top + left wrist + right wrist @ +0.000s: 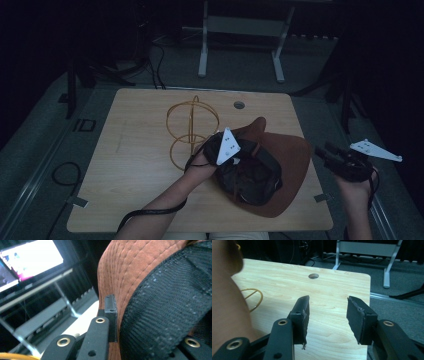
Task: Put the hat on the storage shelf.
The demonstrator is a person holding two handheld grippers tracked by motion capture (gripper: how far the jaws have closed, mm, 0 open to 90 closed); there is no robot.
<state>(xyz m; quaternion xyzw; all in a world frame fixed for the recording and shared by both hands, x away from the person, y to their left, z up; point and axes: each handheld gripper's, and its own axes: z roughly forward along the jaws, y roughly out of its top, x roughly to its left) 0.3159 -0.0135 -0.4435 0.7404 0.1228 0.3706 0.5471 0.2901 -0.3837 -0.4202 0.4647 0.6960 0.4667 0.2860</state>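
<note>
A brown brimmed hat [287,157] with a black mesh lining [170,305] lies tilted over the right half of the wooden table [135,150]. My left gripper [245,152] reaches into it from the left and is shut on the hat's edge; in the left gripper view one black jaw presses the brown cloth and mesh [150,322]. My right gripper [325,151] hovers at the table's right edge, apart from the hat. It stands open [328,315] with only bare table between its pads. The hat's brim [227,305] blurs past at the left of the right gripper view.
A gold wire stand [192,127] [253,298] rises on the table just left of the hat. A cable hole [239,104] [313,276] sits near the far edge. Beyond the table are a metal frame [240,25], floor cables [65,172] and a lit screen [30,260].
</note>
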